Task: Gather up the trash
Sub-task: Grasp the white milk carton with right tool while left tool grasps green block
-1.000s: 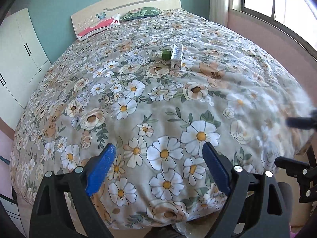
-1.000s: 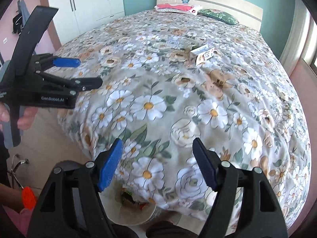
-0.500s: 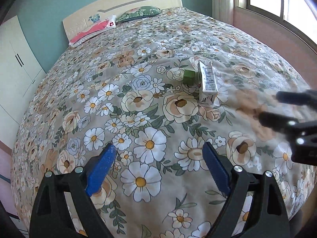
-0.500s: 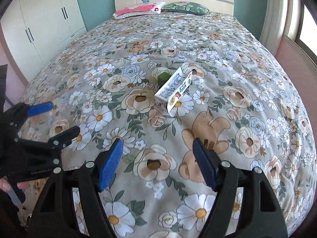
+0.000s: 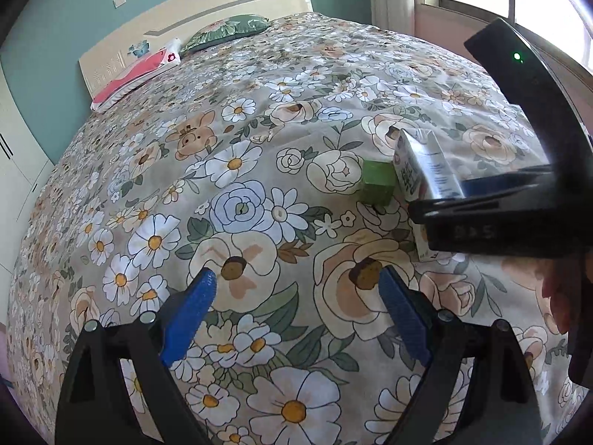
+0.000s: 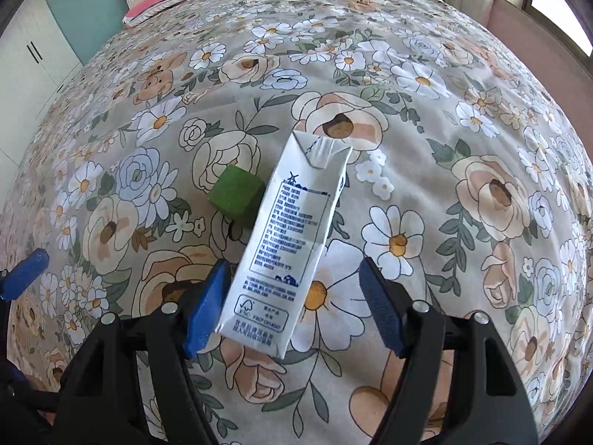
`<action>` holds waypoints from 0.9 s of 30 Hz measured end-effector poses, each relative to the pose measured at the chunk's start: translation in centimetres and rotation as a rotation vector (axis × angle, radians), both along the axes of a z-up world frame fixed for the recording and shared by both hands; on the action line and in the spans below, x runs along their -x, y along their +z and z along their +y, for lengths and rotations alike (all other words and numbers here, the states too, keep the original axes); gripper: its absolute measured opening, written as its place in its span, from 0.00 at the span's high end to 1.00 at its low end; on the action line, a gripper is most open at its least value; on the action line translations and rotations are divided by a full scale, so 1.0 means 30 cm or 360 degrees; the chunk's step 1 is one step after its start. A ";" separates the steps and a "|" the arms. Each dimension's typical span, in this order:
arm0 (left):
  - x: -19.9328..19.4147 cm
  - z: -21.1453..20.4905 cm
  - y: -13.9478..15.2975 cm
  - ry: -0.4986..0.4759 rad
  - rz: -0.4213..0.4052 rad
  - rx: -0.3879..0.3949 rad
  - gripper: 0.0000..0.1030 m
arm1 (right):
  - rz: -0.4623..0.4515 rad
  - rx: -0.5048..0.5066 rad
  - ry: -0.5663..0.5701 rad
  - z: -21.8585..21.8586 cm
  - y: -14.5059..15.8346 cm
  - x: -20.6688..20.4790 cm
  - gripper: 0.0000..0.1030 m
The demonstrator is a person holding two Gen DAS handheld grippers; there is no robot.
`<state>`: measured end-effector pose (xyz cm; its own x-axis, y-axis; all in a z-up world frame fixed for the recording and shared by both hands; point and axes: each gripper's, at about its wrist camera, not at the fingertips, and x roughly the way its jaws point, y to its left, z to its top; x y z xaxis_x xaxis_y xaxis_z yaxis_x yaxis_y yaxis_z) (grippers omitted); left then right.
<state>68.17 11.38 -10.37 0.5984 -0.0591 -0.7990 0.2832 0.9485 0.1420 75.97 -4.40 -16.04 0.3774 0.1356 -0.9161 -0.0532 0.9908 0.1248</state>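
A white carton (image 6: 287,244) with blue print is seen lying on its side on the bed (image 6: 463,118), which is covered by a quilt printed with flowers. The carton's folded top end is pointed away from the right wrist camera, toward the head of the bed. A small green block (image 6: 235,194) is located just beside the carton, on its left side as seen from the right wrist; whether the two are touching cannot be told.

The right hand-held gripper (image 6: 291,306) is held with its jaws spread wide. The near end of the carton is positioned between the two blue fingers. The left finger (image 6: 205,307) is seen close against the carton's edge, while the right finger is set well apart from it. The carton is not clamped.

The left hand-held gripper (image 5: 296,311) is also released, with its jaws wide apart and nothing between them. It is held over the quilt, near the carton (image 5: 426,167) and the green block (image 5: 378,187). In the left wrist view, part of the carton is covered by the black body of the right hand-held gripper (image 5: 519,200).

A pink pillow (image 5: 137,78) and a green pillow (image 5: 229,29) are placed at the headboard (image 5: 192,29).
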 end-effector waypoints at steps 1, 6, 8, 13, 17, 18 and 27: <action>-0.016 -0.018 -0.011 -0.0014 0.0000 -0.0009 0.12 | 0.0038 -0.0023 0.0010 -0.003 -0.017 -0.014 0.58; -0.074 -0.092 -0.052 -0.0056 -0.0016 -0.0019 0.12 | -0.0017 0.0033 0.0108 -0.001 -0.009 -0.033 0.63; -0.096 -0.116 -0.066 -0.0052 -0.0015 0.0001 0.12 | -0.0060 0.0085 0.0135 -0.022 0.014 -0.033 0.64; -0.156 -0.175 -0.098 -0.0012 0.0002 0.0071 0.12 | -0.0149 0.0173 0.0125 -0.134 0.065 -0.026 0.64; -0.193 -0.228 -0.124 -0.0017 0.0008 0.0095 0.12 | -0.0164 0.0164 0.0098 -0.220 0.085 -0.024 0.64; -0.203 -0.240 -0.132 -0.0014 0.0005 0.0092 0.12 | -0.0167 0.0160 0.0095 -0.235 0.087 -0.025 0.64; -0.293 -0.280 -0.180 0.0084 0.0101 0.0207 0.68 | -0.0152 0.0093 0.0096 -0.300 0.072 -0.008 0.64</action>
